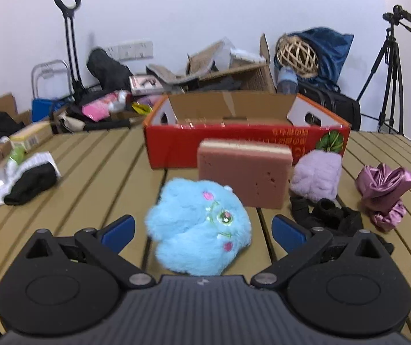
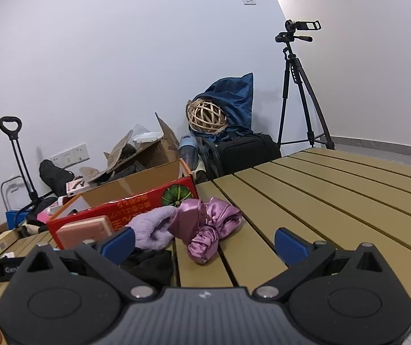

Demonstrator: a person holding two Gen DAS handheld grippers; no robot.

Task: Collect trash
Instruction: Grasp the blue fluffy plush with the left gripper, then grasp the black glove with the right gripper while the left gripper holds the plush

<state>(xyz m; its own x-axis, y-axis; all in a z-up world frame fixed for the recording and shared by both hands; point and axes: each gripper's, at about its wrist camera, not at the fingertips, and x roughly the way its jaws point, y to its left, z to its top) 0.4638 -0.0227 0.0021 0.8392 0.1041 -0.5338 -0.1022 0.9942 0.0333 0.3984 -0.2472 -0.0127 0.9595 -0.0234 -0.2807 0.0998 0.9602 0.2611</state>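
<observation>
A slatted tan table (image 1: pixel 96 178) fills the lower part of both wrist views, running under and ahead of each gripper. Straight ahead of the left gripper (image 1: pixel 203 231), at the table's far edge, stands an open red cardboard box (image 1: pixel 173 143) with brown flaps; in the right wrist view it lies ahead and to the left. Just in front of the box, a pink sponge block (image 1: pixel 244 178) stands on its edge.

Between the left gripper's two blue-padded fingers sits a fluffy blue plush toy (image 1: pixel 198 227). The jaws are spread wide, with a gap showing on each side of the toy, so nothing is gripped.

To the right of the sponge rests a fluffy lilac item (image 1: pixel 316 176), and below it a crumpled black cloth (image 1: pixel 327 218) lies near the right finger. Farther right is a bunched purple satin fabric (image 1: pixel 383 192).

The right gripper (image 2: pixel 204 243) is also spread wide and empty, over bare slats. The satin fabric lies just ahead between its fingers, left of centre, and the lilac item is near its left finger.

Far left of the left gripper lies a black and white cloth (image 1: pixel 30 181).
</observation>
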